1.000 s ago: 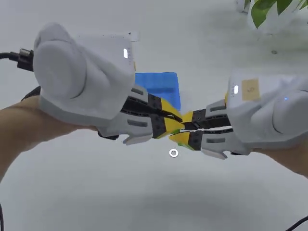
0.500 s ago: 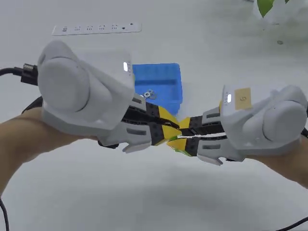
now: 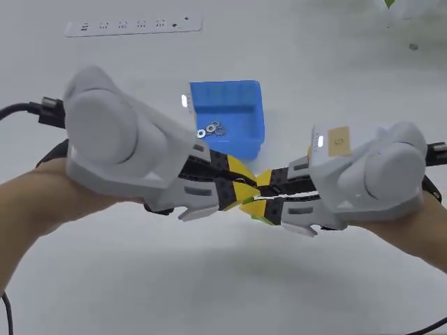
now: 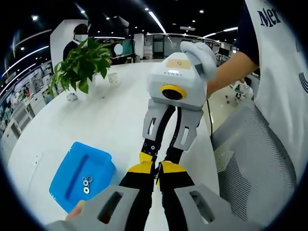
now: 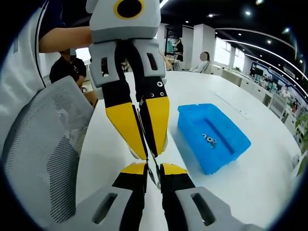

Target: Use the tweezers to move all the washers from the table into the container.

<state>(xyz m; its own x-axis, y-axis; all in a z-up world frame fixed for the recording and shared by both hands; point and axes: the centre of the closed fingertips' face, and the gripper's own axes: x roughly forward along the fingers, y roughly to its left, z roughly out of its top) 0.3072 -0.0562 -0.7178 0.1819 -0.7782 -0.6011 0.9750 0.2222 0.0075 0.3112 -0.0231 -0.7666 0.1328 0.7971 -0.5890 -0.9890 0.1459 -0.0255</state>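
My left gripper (image 3: pixel 246 190) and right gripper (image 3: pixel 261 200) meet tip to tip above the white table (image 3: pixel 209 279). Thin silver tweezers (image 3: pixel 283 197) lie along the right gripper's jaws. In the right gripper view the tweezers (image 5: pixel 150 163) run from my right gripper (image 5: pixel 154 173) into the shut yellow fingers of the left gripper (image 5: pixel 149 147). Both grippers look shut on them. Just behind stands the blue container (image 3: pixel 229 115) with several washers (image 3: pixel 210 130) in it. The left gripper view has the container (image 4: pixel 72 168) at lower left and the right gripper (image 4: pixel 161 153) straight ahead.
A white power strip (image 3: pixel 133 26) lies at the table's far edge. A potted plant (image 4: pixel 84 62) stands further along the table. A black cable (image 3: pixel 21 109) trails from the left gripper. A mesh chair (image 5: pixel 53 144) and the person's body are close behind.
The head view has tilted, bringing the container and its washers into full sight. The grippers stay tip to tip. The loose washer seen below them a second ago is now hidden.
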